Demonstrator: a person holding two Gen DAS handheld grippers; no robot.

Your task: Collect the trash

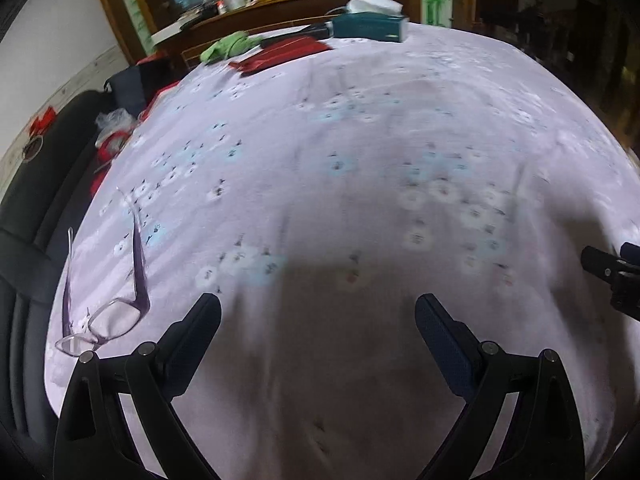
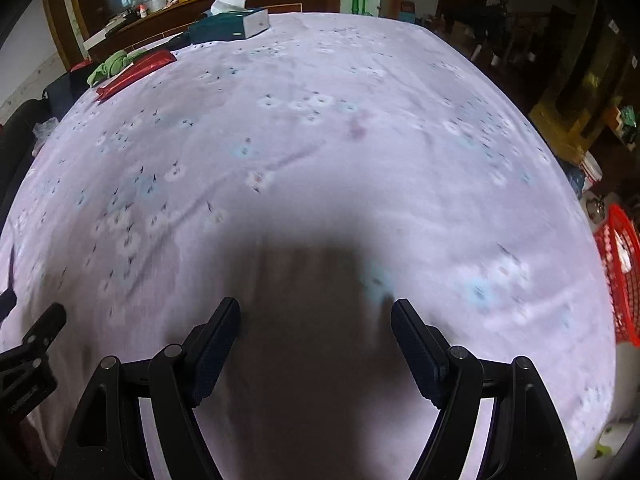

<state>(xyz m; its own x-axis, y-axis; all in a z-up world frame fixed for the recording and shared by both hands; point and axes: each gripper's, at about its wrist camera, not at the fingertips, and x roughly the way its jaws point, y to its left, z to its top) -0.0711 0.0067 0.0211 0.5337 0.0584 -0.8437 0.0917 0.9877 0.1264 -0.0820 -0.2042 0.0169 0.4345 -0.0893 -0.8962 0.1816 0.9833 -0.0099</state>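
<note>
Both grippers hover over a floral tablecloth (image 1: 360,140), the left gripper (image 1: 318,312) and right gripper (image 2: 316,316) each spread wide and empty. No trash can be made out on the cloth. A red basket (image 2: 618,276) stands beside the cloth's right edge; purple glasses (image 1: 104,312) lie near its left edge.

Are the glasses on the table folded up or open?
Open. The glasses lie on the tablecloth beside the left gripper, and both purple arms stick straight out from the lenses instead of lying across them.
</note>
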